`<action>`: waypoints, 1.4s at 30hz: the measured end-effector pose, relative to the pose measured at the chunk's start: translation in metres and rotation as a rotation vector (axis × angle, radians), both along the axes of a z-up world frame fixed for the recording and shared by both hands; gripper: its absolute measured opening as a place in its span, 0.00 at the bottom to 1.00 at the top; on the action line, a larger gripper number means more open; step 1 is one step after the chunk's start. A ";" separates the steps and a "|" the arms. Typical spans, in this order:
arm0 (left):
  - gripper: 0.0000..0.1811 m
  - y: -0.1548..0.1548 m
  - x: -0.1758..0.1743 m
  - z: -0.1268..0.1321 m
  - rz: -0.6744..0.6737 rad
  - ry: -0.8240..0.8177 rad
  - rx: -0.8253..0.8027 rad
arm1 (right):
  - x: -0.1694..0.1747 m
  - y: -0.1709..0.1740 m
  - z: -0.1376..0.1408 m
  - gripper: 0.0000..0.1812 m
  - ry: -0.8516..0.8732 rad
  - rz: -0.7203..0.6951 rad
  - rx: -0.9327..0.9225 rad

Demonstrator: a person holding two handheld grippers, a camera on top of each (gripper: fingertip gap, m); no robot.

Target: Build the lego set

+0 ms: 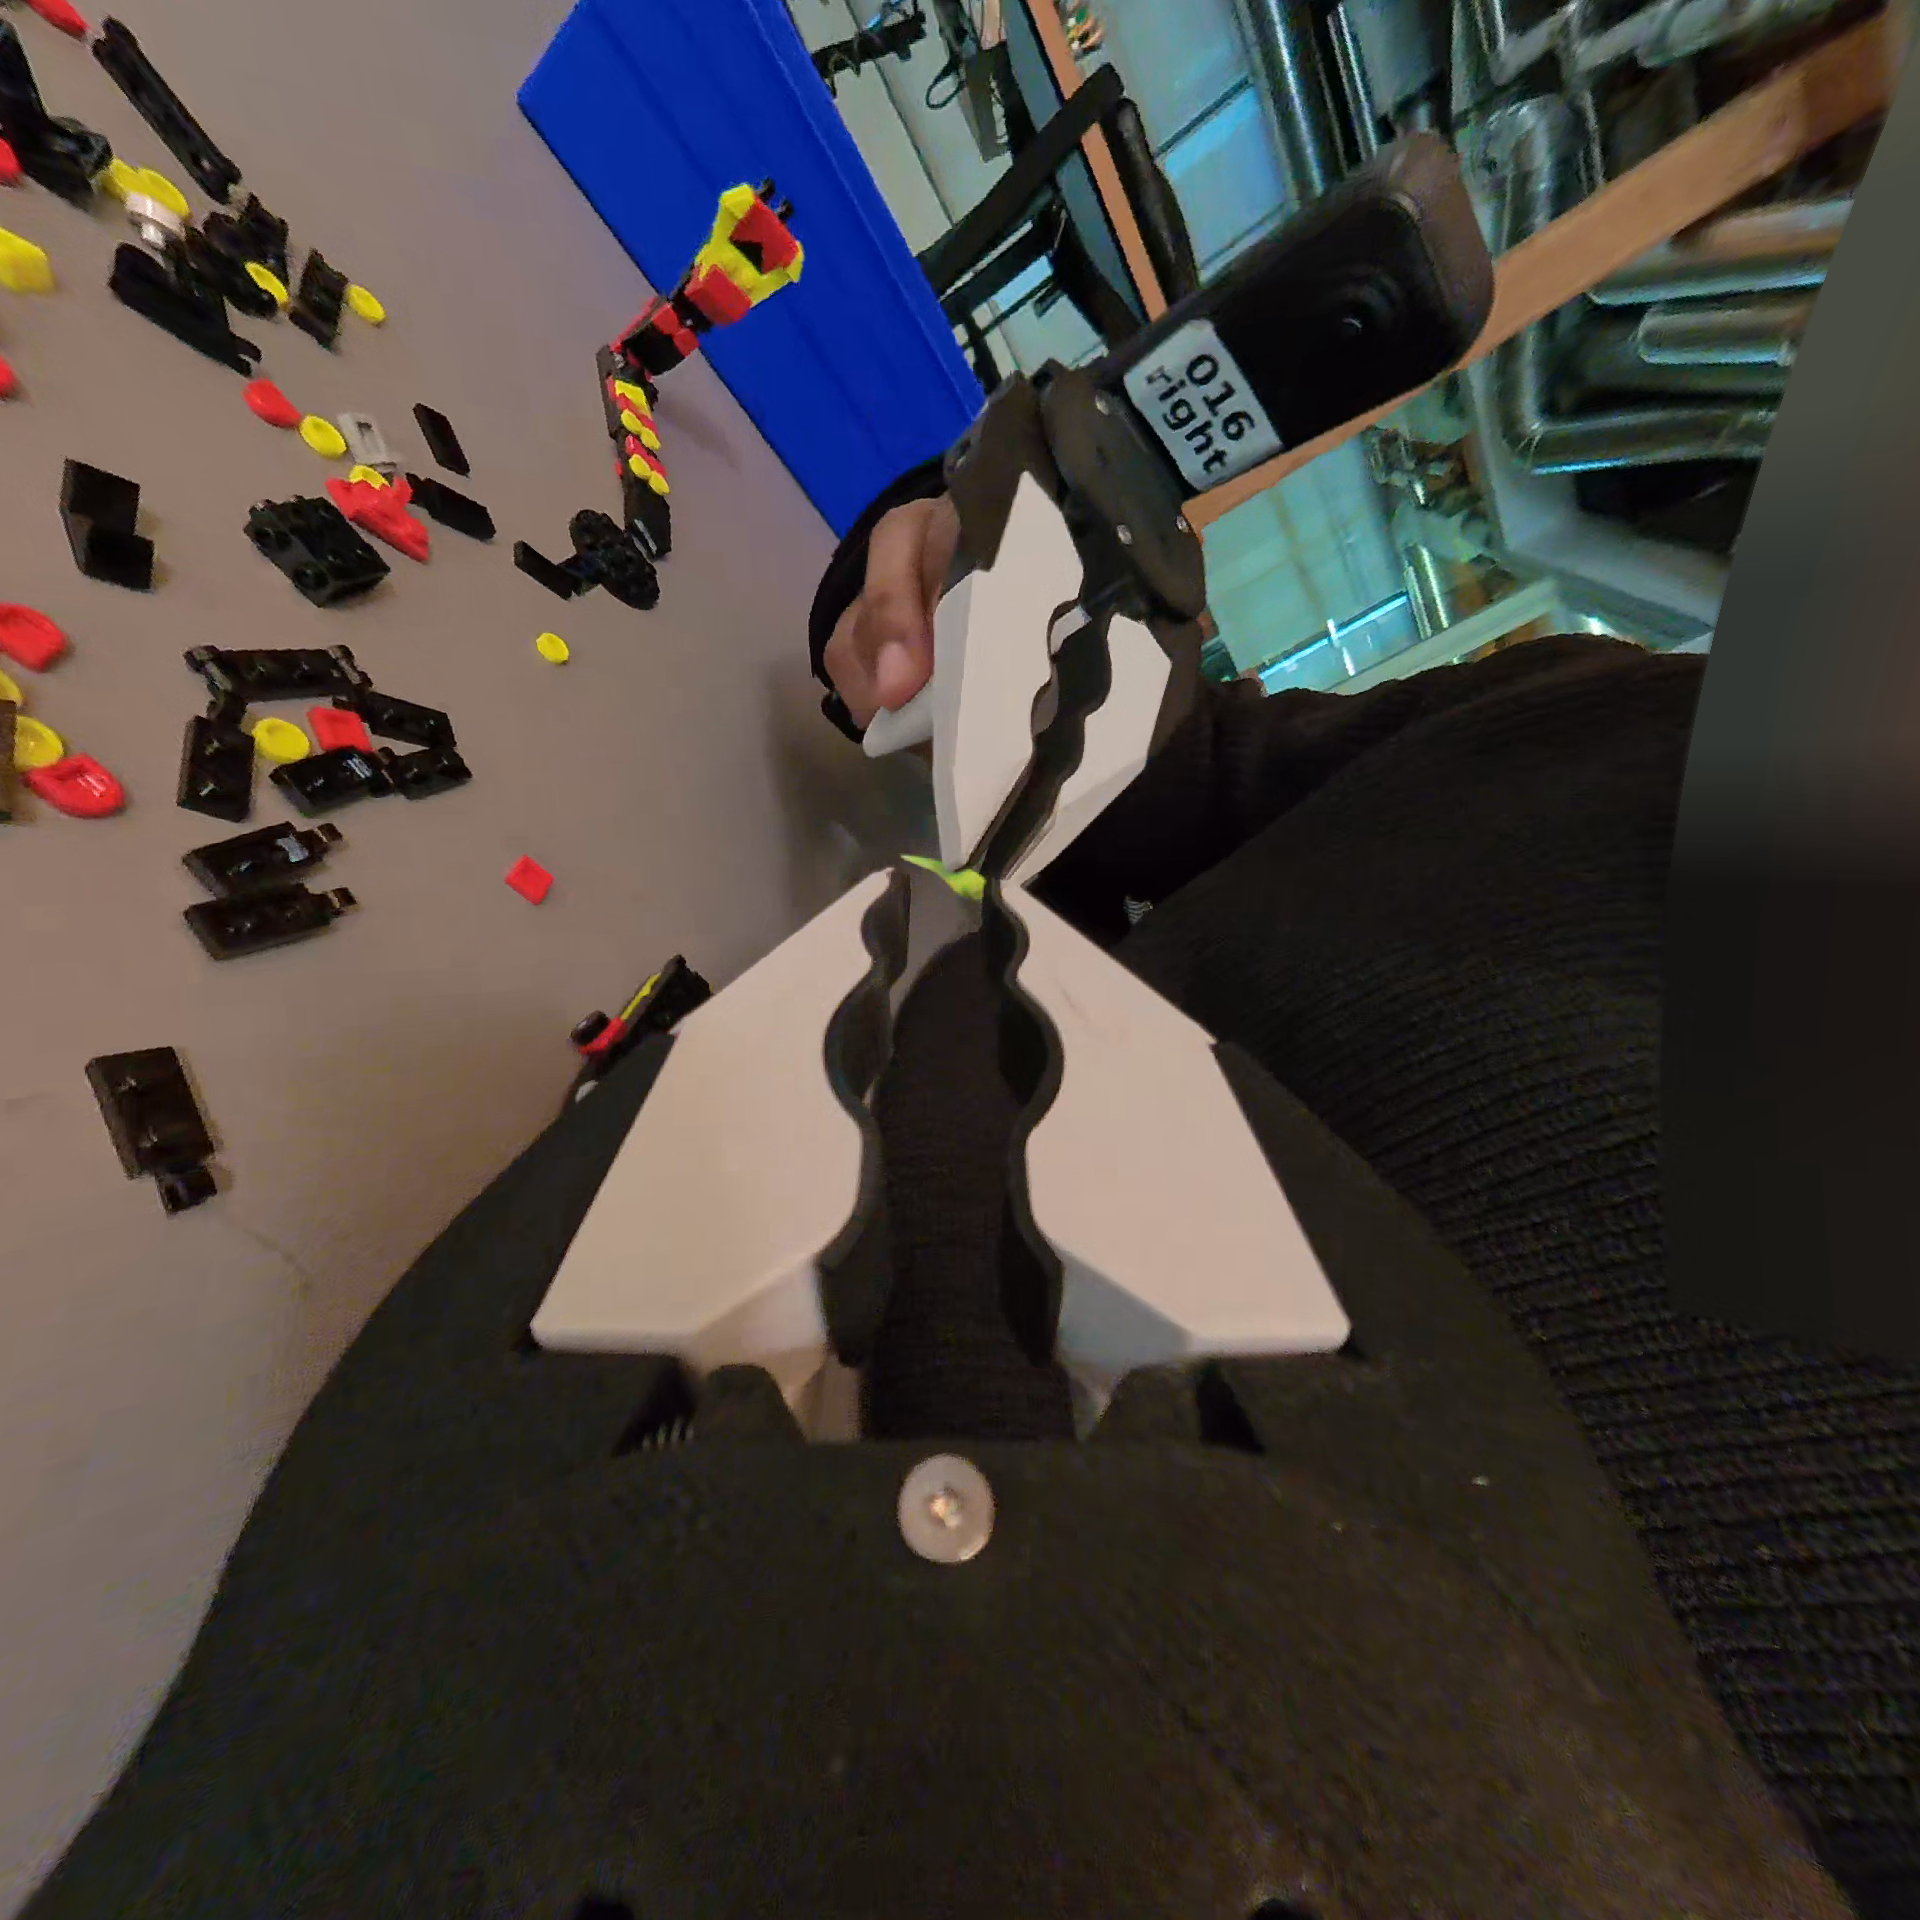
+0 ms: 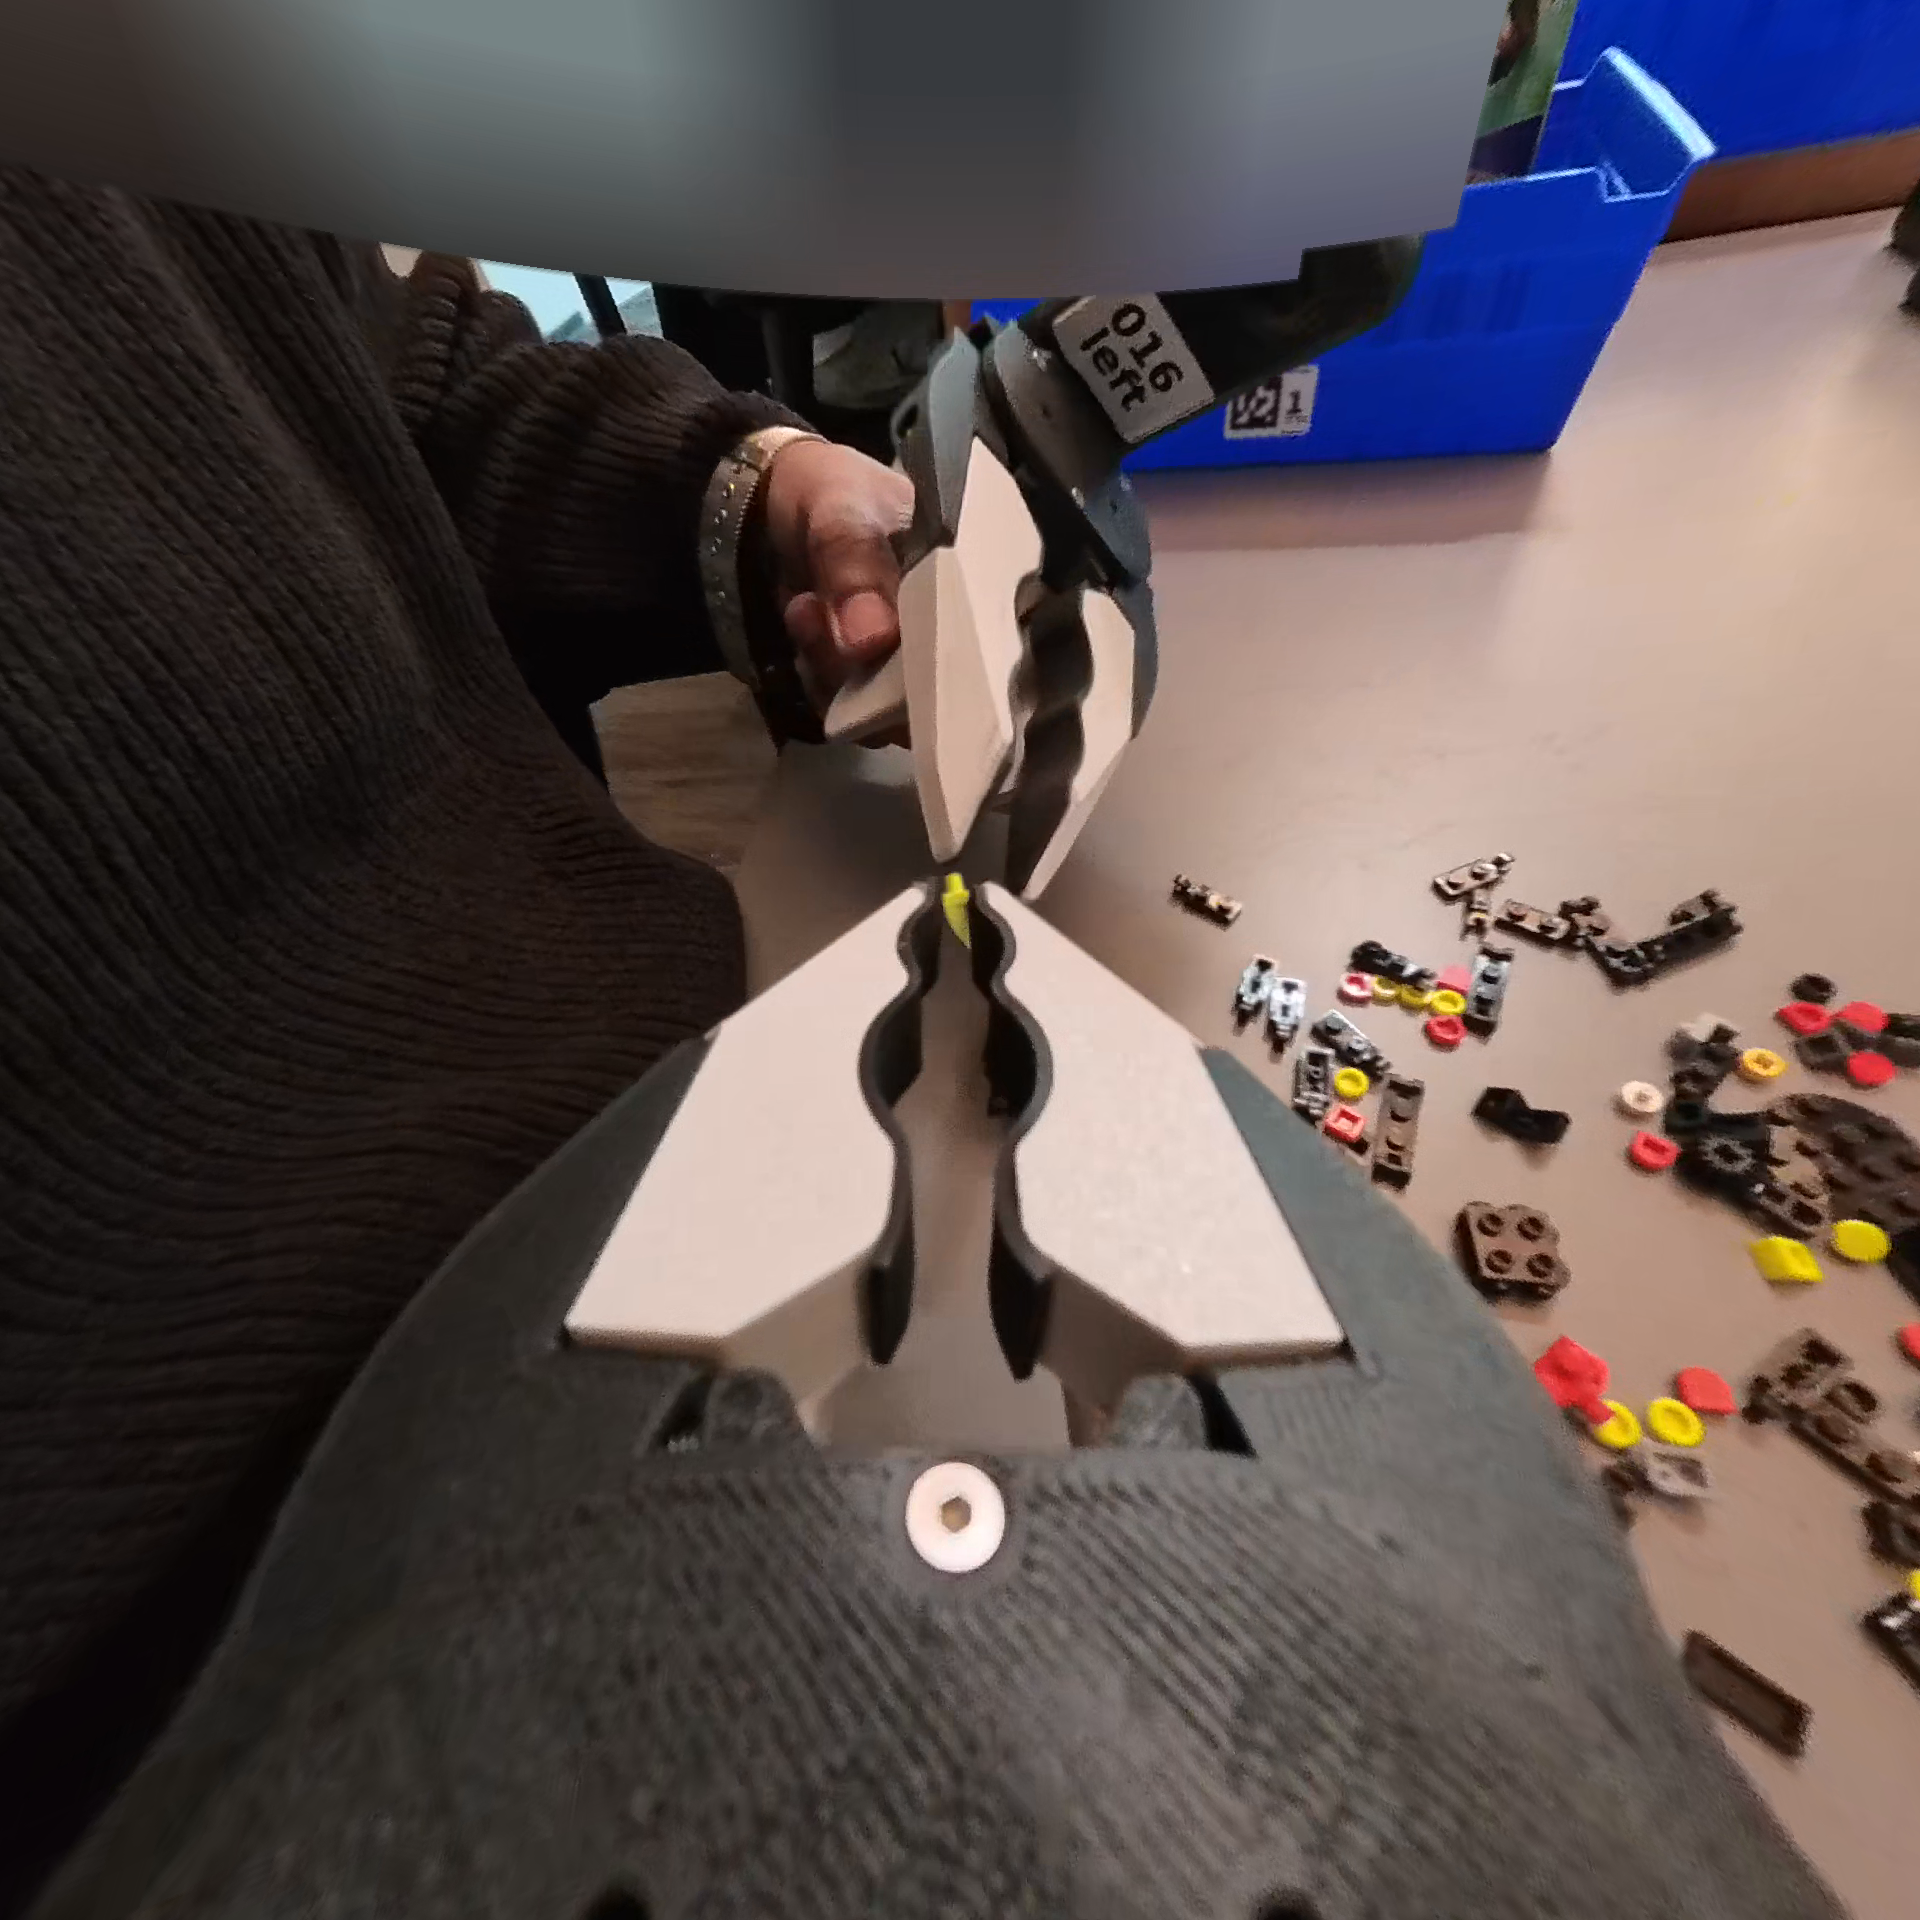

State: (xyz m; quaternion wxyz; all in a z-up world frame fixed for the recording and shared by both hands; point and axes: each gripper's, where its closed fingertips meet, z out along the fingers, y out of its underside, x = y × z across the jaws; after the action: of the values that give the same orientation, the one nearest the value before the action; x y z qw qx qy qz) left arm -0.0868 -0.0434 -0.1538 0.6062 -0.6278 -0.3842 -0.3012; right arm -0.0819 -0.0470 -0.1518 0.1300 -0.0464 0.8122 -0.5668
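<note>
A small yellow-green lego piece (image 1: 940, 871) sits where the two grippers meet tip to tip above the table's near edge. My left gripper (image 1: 943, 885) is closed to a narrow gap with the piece across its tips. My right gripper (image 1: 982, 852) comes in from above, pinched onto the same piece. In the right wrist view the yellow piece (image 2: 954, 906) sits between my right gripper's tips (image 2: 956, 899), and the left gripper (image 2: 987, 868) meets it from above. A part-built red, yellow and black model (image 1: 727, 270) lies on the table.
Several loose black, red and yellow pieces (image 1: 312, 540) are scattered over the grey table (image 1: 468, 1195), also in the right wrist view (image 2: 1507, 1049). A blue bin (image 2: 1455, 343) stands at the back. The person's dark sweater (image 2: 312, 831) is close behind the grippers.
</note>
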 end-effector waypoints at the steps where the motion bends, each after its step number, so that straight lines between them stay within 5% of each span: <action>1: 0.06 0.001 0.001 0.000 -0.007 -0.003 0.000 | 0.000 0.000 0.000 0.02 0.012 -0.005 0.002; 25: 0.00 0.001 0.004 0.002 -0.044 -0.067 0.062 | -0.004 0.003 0.002 0.04 0.171 -0.020 -0.011; 42: 0.00 -0.017 -0.020 -0.015 0.104 0.024 -0.098 | -0.046 0.023 -0.081 0.08 0.198 -0.168 0.409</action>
State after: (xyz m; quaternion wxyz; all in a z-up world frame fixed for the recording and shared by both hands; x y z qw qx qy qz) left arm -0.1065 -0.0605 -0.1684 0.5940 -0.6395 -0.4236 -0.2426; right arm -0.1283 -0.0240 -0.2325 0.0089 -0.0064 0.9199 -0.3920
